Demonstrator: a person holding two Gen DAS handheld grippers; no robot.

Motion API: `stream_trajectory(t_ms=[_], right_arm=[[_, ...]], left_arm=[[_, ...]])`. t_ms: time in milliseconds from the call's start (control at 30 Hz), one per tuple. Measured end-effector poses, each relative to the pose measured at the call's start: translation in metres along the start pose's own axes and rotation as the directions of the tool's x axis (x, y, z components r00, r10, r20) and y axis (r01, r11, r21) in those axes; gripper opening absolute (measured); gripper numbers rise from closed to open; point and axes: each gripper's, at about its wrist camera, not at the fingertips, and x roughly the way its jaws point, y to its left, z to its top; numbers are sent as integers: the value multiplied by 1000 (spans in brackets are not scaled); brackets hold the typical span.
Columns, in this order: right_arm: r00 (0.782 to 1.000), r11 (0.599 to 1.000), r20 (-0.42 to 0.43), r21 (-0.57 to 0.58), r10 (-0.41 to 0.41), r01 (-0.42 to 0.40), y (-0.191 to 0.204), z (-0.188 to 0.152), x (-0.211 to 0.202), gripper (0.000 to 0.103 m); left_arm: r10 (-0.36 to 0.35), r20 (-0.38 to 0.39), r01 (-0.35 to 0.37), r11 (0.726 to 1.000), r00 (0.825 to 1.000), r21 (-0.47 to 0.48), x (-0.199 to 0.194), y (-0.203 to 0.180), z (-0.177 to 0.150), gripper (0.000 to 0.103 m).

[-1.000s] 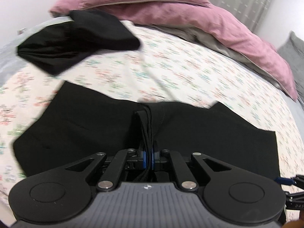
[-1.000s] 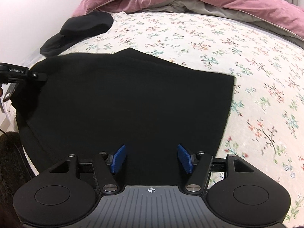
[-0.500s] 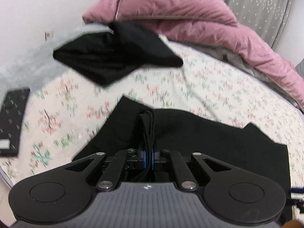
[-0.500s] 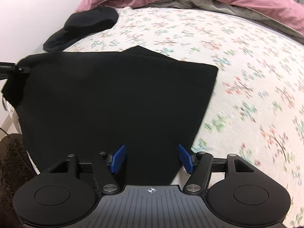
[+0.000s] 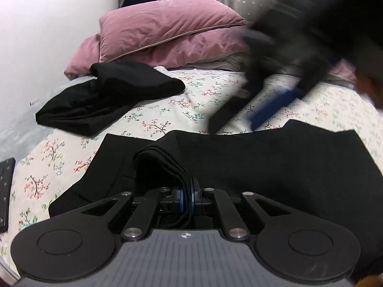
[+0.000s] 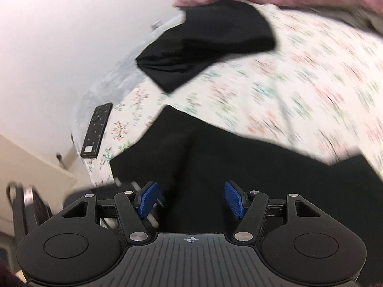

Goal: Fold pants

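So the black pants (image 5: 275, 165) were lying spread on the bed (image 5: 167, 110), on the floral sheet, already doubled over into a wide flat panel. The left gripper (image 5: 187, 197) had its jaws pinched tight on a bunched-up fold of the fabric at the near edge, with the cloth standing up in a little ridge right in front of the blue pads. The right gripper (image 6: 190, 199) was a different story: jaws standing about halfway open with nothing between them, just hovering over the dark cloth. In the left camera it showed up as a blurry streak over the far edge of the pants, so it looked to be mid-swing.

My read is that this was the between-folds bit: one side pinned, the other hand going for a new hold. Next it'd need to settle on an edge or corner, close on it, and then both hands carry the fabric across together so the layers don't slide apart.

Off to the side, near the pink pillows (image 5: 167, 35), sat another black garment (image 5: 107, 100), and a phone (image 6: 97, 130) lay at the bed's edge.
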Motion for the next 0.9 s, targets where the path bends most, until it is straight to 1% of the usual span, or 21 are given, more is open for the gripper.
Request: stream_trajectory(t_ms=[133, 233, 267, 333, 367, 400, 433, 467, 500, 567, 600, 633, 667, 700, 767, 900], right_arm=[[995, 993, -94, -119, -37, 25, 39, 37, 34, 62], [983, 975, -159, -213, -96, 61, 64, 41, 59, 61], [977, 968, -178, -240, -122, 77, 70, 43, 69, 59], [958, 940, -190, -306, -213, 149, 78, 40, 85, 44], [946, 919, -181, -342, -269, 196, 83, 39, 93, 30], [938, 903, -166, -364, -305, 229, 86, 38, 96, 27], [939, 901, -153, -362, -309, 238, 85, 37, 96, 23], [944, 906, -141, -352, -297, 233, 82, 37, 94, 16], [950, 912, -130, -344, -283, 224, 81, 36, 92, 12], [957, 918, -107, -327, -271, 224, 78, 37, 89, 11], [961, 928, -103, -305, -255, 213, 76, 38, 88, 10], [968, 940, -99, -278, -231, 196, 74, 41, 87, 8], [970, 943, -80, -266, -228, 199, 73, 43, 86, 4], [972, 945, -61, -252, -229, 207, 72, 44, 85, 4], [982, 967, -47, -190, -185, 173, 67, 48, 84, 4], [992, 984, 40, -125, -121, 125, 66, 49, 79, 4]], left_arm=[[-25, 8, 25, 999, 1000, -40, 1, 9, 1, 28], [-42, 11, 43, 997, 999, -69, 1, 16, 1, 28], [-48, 11, 49, 996, 999, -77, 0, 18, 1, 28], [-60, 11, 60, 994, 998, -90, -2, 22, 0, 29], [-60, 5, 60, 994, 998, -92, -6, 21, -2, 29], [-62, -9, 60, 994, 998, -94, -6, 23, -3, 31], [-62, -26, 59, 993, 998, -98, -6, 25, -3, 36], [-60, -49, 54, 993, 997, -105, -6, 27, -4, 38], [-65, -79, 55, 992, 995, -112, -6, 30, -5, 41], [-70, -104, 55, 989, 992, -135, -10, 36, -7, 41], [-73, -115, 55, 987, 991, -148, -12, 39, -7, 41], [-78, -127, 56, 985, 989, -164, -13, 42, -9, 35], [-78, -131, 54, 983, 988, -178, -15, 45, -9, 30], [-71, -130, 47, 982, 989, -182, -17, 48, -9, 28], [-40, -119, 17, 981, 992, -192, -20, 54, -6, 28], [0, -104, -26, 969, 995, -244, -22, 74, -1, 28]])
